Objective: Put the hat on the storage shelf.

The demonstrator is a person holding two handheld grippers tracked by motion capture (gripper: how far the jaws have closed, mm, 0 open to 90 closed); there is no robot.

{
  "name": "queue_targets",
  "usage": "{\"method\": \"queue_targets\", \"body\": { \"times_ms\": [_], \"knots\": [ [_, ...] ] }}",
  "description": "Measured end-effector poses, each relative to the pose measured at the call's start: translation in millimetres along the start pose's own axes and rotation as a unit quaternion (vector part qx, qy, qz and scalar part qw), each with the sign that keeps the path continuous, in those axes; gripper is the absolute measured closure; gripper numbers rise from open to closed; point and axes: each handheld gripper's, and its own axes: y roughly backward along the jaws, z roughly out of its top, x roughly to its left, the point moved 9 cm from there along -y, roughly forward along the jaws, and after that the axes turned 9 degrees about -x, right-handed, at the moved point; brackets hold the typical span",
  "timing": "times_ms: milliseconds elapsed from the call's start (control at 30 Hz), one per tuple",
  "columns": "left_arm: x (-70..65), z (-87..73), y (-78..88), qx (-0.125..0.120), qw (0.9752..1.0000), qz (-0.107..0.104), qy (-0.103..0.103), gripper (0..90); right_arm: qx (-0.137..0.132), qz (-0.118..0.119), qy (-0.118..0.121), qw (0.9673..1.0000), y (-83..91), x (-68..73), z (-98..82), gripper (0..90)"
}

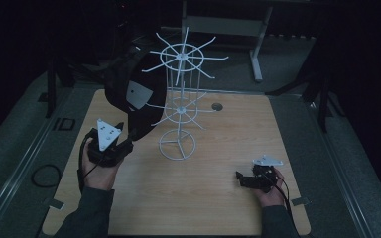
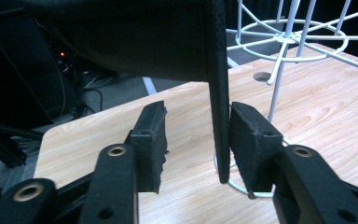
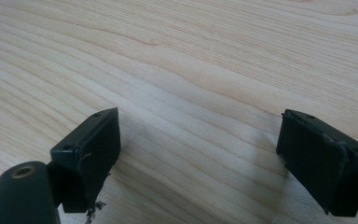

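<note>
From above we see a black fabric cap (image 1: 129,91) hanging on the left arms of a white wire display stand (image 1: 178,104), crown up, brim pointing down toward our left gripper (image 1: 124,130). Its own view adds that the brim's edge (image 2: 220,116) stands upright between parted jaws, beside one pad, unpinched. Our right gripper (image 3: 198,158) gapes empty over the light wooden table (image 3: 191,56).

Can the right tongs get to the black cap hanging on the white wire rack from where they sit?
Probably not directly: the right tongs rest open on the wooden table, and the white wire rack stands between them and the black cap. The left tongs are already at its brim.
</note>
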Motion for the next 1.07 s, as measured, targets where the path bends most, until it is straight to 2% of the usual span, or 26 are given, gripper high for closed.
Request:
{"method": "queue_targets", "body": {
  "times_ms": [267, 467, 700, 1067],
  "knots": [
    [-0.2, -0.5, 1.7, -0.008, 0.9999, -0.002, 0.012, 40.5, 0.0, 0.0, 0.0, 1.0, 0.0, 0.0, 0.0, 13.2],
    [-2.0, 0.6, 5.5, -0.019, 0.9992, -0.012, 0.032, 32.1, -0.001, 0.0, 0.0, 1.0, -0.1, 0.0, 0.1, 13.2],
    [-3.5, -0.5, 9.6, -0.023, 0.9985, -0.022, 0.045, 28.9, -0.001, 0.0, 0.0, 1.0, -0.2, 0.0, 0.1, 13.2],
    [-8.0, -1.9, 14.7, -0.021, 0.9978, -0.035, 0.052, 28.7, -0.001, 0.0, 0.0, 1.0, -0.1, 0.0, 0.1, 13.2]
  ]
}}
